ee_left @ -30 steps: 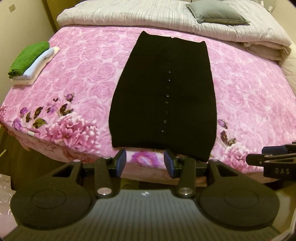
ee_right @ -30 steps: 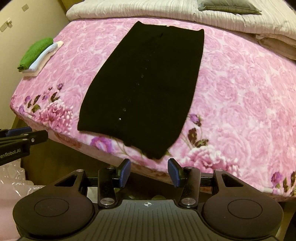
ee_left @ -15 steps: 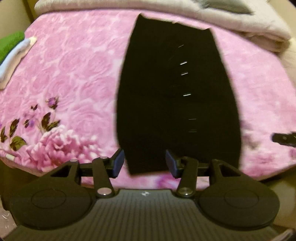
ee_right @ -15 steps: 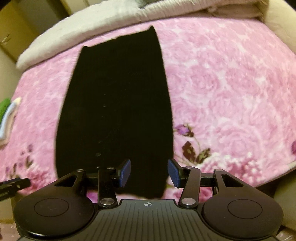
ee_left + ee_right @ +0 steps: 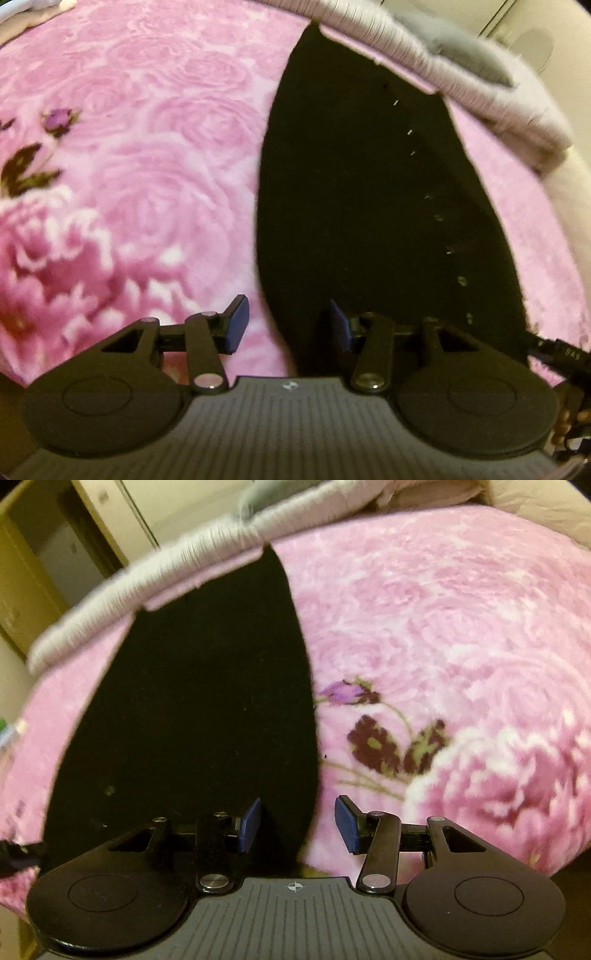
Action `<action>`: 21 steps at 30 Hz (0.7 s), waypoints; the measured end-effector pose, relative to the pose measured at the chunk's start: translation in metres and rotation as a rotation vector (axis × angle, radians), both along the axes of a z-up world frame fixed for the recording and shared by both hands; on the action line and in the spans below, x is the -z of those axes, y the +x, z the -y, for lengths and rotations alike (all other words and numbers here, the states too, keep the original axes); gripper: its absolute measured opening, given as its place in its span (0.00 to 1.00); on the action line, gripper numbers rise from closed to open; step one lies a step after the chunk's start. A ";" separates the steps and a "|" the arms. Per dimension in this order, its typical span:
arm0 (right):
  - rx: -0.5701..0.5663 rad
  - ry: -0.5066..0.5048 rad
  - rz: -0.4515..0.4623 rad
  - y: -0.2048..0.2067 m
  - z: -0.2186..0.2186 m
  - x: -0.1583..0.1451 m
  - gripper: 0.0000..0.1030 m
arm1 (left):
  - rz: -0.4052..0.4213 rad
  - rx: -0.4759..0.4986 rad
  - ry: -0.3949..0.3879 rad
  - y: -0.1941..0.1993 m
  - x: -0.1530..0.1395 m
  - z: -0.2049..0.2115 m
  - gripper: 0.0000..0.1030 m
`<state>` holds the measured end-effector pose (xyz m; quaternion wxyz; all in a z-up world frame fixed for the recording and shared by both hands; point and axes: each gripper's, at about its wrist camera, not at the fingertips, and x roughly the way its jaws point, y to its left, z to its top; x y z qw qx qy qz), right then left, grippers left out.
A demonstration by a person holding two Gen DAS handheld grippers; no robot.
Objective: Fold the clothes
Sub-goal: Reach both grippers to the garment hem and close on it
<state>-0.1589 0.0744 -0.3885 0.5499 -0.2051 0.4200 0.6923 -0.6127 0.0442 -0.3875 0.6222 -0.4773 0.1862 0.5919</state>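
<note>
A black garment [image 5: 369, 206] with a row of small buttons lies flat on the pink floral bedspread [image 5: 147, 147]. My left gripper [image 5: 286, 325] is open, its jaws straddling the garment's near left corner just above the bed. In the right wrist view the same garment [image 5: 199, 709] fills the left half. My right gripper [image 5: 297, 823] is open with its jaws either side of the garment's near right corner. The other gripper's tip shows at the right edge of the left view [image 5: 557, 354] and at the left edge of the right view [image 5: 18, 856].
A folded grey-white quilt [image 5: 424, 55] with a grey pillow [image 5: 469, 51] lies along the far side of the bed. The bedspread [image 5: 461, 646] runs wide to the right of the garment. A door and wall [image 5: 74, 554] stand behind the bed.
Both grippers have moved forward and down from in front of the bed to the garment's near corners. The jaws have stayed open. The garment has not moved.
</note>
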 end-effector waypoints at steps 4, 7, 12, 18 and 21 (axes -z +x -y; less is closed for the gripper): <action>0.043 -0.038 -0.076 0.012 0.027 -0.011 0.47 | 0.113 -0.019 0.023 -0.004 -0.016 0.023 0.41; 0.021 -0.019 -0.184 0.021 0.043 -0.024 0.47 | 0.156 -0.031 0.050 -0.005 -0.021 0.031 0.41; 0.029 -0.044 -0.307 0.031 0.052 -0.030 0.47 | 0.212 -0.053 0.068 -0.006 -0.019 0.033 0.41; 0.072 -0.126 -0.420 0.040 0.038 -0.008 0.47 | 0.278 -0.105 0.049 -0.020 0.013 0.022 0.41; 0.093 -0.167 -0.432 0.039 0.023 0.005 0.47 | 0.358 -0.116 0.063 -0.030 0.029 0.015 0.41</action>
